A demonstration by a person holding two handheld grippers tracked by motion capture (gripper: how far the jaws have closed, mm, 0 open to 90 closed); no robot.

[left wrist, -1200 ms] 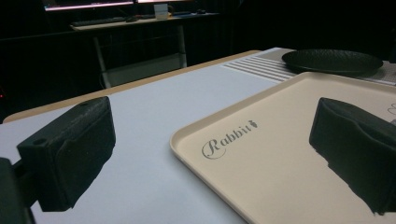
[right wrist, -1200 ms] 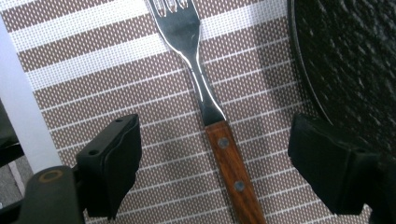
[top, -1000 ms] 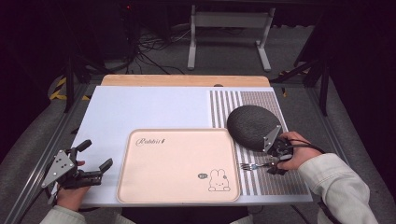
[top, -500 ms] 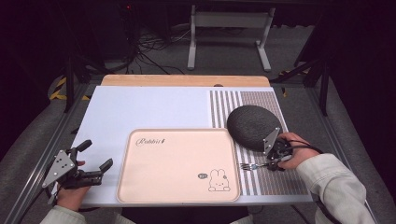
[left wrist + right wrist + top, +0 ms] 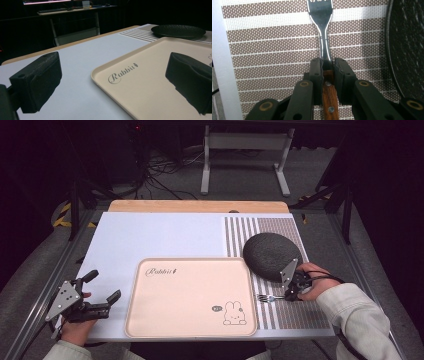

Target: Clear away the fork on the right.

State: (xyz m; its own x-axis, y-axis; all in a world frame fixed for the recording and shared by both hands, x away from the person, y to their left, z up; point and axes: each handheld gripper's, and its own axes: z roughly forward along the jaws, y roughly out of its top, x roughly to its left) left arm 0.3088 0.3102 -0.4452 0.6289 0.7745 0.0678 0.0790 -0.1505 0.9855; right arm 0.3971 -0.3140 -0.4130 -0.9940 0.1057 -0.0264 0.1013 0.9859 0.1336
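Observation:
A fork (image 5: 265, 297) with a wooden handle lies on the brown striped placemat (image 5: 300, 316), just right of the beige rabbit tray (image 5: 190, 290). My right gripper (image 5: 289, 295) has just been closing, and its pads now press the fork (image 5: 322, 22) at the top of the handle, tines pointing away from my right gripper (image 5: 327, 62). My left gripper (image 5: 104, 285) hovers open at the table's front left corner, with nothing between its jaws. In the left gripper view my left gripper (image 5: 113, 65) looks across the tray (image 5: 150, 75).
A dark round plate (image 5: 270, 255) sits on the placemat just beyond my right hand and shows low and flat as the plate (image 5: 178, 30) behind the tray. A white mat (image 5: 160, 235) covers the table's left and middle. Table legs and cables lie past the far edge.
The right gripper's jaws have narrowed around the fork handle. Both hands have stayed in place.

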